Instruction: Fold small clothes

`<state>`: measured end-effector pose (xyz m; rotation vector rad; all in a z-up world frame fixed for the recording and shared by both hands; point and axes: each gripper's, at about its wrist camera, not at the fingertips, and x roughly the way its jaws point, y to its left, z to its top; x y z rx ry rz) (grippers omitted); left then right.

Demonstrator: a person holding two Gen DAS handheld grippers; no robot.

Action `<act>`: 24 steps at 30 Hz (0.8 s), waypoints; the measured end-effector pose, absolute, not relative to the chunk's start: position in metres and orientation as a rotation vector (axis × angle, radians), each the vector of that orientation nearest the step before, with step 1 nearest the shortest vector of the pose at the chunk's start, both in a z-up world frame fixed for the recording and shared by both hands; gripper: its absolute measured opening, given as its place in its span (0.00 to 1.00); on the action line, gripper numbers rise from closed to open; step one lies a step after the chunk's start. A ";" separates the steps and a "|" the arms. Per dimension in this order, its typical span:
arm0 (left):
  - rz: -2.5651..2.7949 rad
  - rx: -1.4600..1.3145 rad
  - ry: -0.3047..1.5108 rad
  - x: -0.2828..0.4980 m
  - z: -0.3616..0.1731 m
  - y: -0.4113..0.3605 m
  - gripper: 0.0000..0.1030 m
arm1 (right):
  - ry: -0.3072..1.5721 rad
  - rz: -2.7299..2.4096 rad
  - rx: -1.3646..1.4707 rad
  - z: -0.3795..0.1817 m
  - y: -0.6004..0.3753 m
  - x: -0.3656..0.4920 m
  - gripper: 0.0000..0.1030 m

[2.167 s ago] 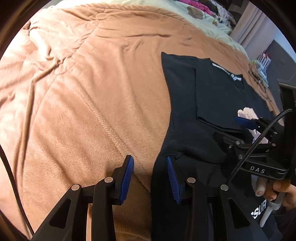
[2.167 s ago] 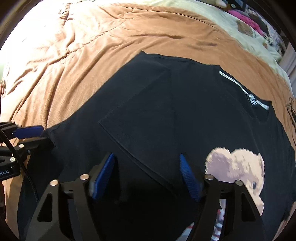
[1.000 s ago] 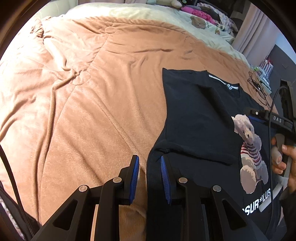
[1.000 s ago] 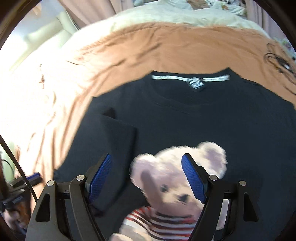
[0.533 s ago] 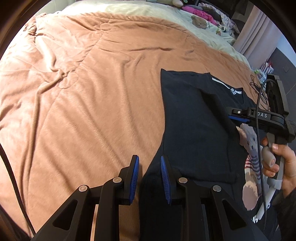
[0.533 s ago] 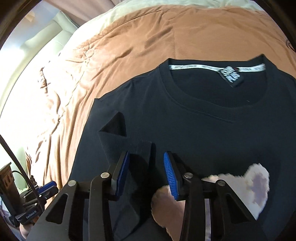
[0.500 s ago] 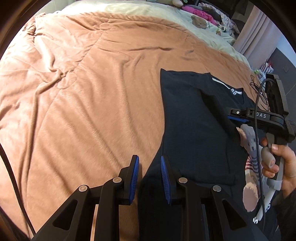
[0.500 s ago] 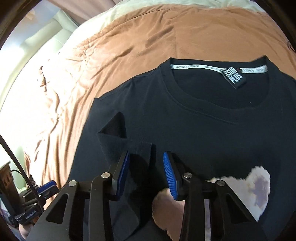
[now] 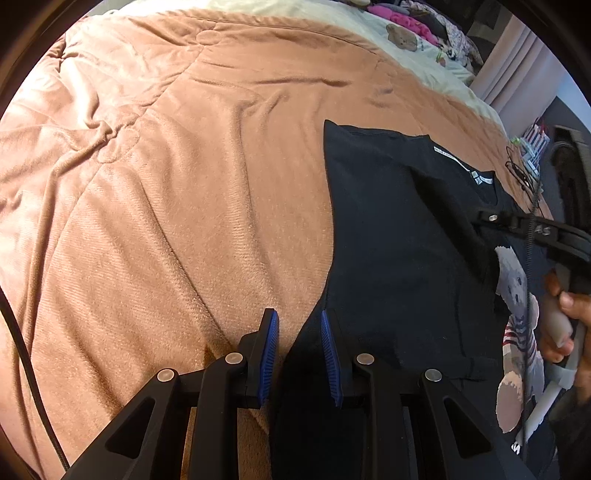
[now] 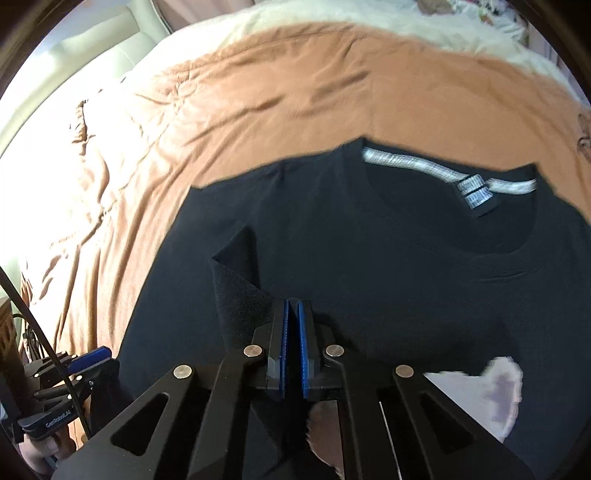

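Observation:
A black T-shirt [image 9: 388,236] with a teddy-bear print [image 9: 517,332] lies front up on the orange blanket [image 9: 166,184]; it also fills the right wrist view [image 10: 369,251]. Its left sleeve [image 10: 240,295] is folded in over the chest. My left gripper [image 9: 297,326] is open, its fingers straddling the shirt's left side edge. My right gripper [image 10: 291,321] is shut on the folded sleeve's edge, and shows at the right of the left wrist view [image 9: 480,218]. The left gripper shows at the lower left of the right wrist view [image 10: 94,356].
The orange blanket [image 10: 258,92] covers the bed, with a cream cover [image 9: 295,18] and pink clothes [image 9: 406,18] at the far end. A dark cable [image 9: 521,173] lies on the blanket beyond the shirt collar. A curtain [image 9: 517,74] hangs at far right.
My right gripper has closed from a narrow opening onto the folded sleeve's edge. My left gripper has stayed at the shirt's side edge with the same opening.

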<state>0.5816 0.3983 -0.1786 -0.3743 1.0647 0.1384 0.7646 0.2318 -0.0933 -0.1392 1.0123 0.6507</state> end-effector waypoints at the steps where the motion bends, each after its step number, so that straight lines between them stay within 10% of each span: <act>1: 0.140 -0.376 1.065 0.581 -0.178 0.399 0.25 | 1.000 0.635 -0.140 -0.088 0.227 0.762 0.01; 10: 0.167 -0.379 1.065 0.567 -0.166 0.396 0.26 | 1.031 0.487 -0.150 -0.072 0.204 0.751 0.12; 12: 0.171 -0.377 1.066 0.564 -0.163 0.396 0.26 | 1.017 0.501 -0.145 -0.070 0.203 0.744 0.66; 13: 0.175 -0.375 1.068 0.562 -0.161 0.396 0.26 | 0.998 0.507 -0.140 -0.067 0.199 0.741 0.71; 24: 0.233 -0.383 1.059 0.527 -0.145 0.403 0.26 | 1.063 0.693 -0.144 -0.098 0.201 0.700 0.69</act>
